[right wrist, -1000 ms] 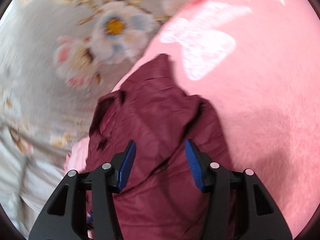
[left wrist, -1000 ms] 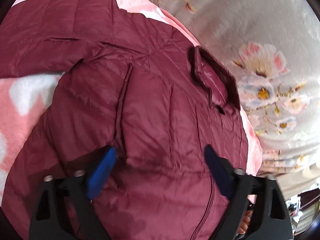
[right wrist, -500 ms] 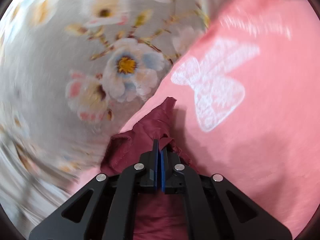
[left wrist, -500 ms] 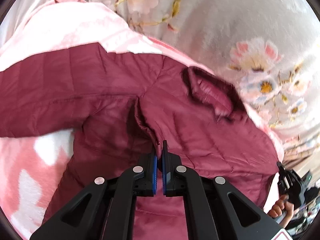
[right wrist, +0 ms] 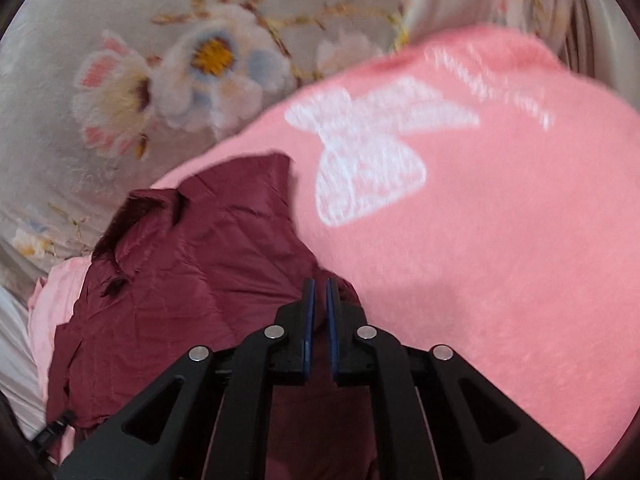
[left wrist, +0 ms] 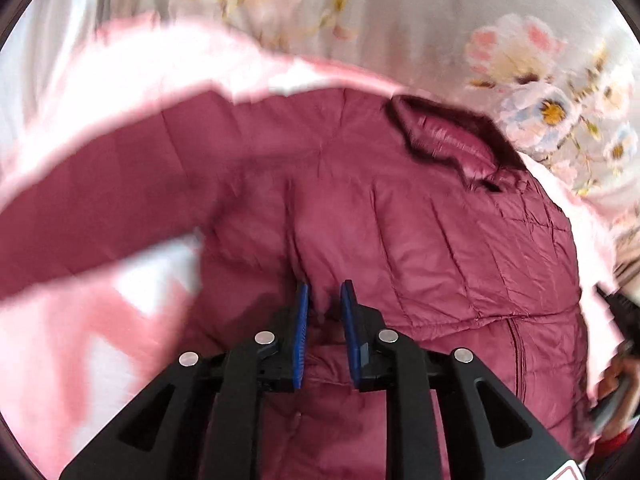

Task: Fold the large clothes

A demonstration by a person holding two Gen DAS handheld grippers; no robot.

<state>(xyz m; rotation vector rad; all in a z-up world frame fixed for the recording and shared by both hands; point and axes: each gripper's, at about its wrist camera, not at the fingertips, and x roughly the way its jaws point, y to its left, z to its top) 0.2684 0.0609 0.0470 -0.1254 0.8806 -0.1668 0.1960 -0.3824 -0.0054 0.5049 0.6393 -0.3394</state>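
A maroon quilted jacket (left wrist: 420,216) lies on a pink blanket (left wrist: 80,340), collar (left wrist: 444,136) toward the far right, one sleeve (left wrist: 100,216) stretched left. My left gripper (left wrist: 325,300) has its blue pads slightly apart with a pinch of jacket fabric between them near the underarm seam. In the right wrist view the jacket (right wrist: 192,264) lies bunched at the left. My right gripper (right wrist: 319,292) has its pads nearly together, a narrow gap showing, on the jacket's edge.
The pink blanket (right wrist: 500,240) with a white bow print (right wrist: 368,152) spreads to the right. A grey floral sheet (right wrist: 168,60) lies beyond it, also in the left wrist view (left wrist: 520,60). The person's hand on the other gripper (left wrist: 616,380) shows at the right edge.
Both grippers closed on jacket fabric from wide open a second ago. Since half a second ago both pad pairs have parted a little and the views have shifted over the jacket.
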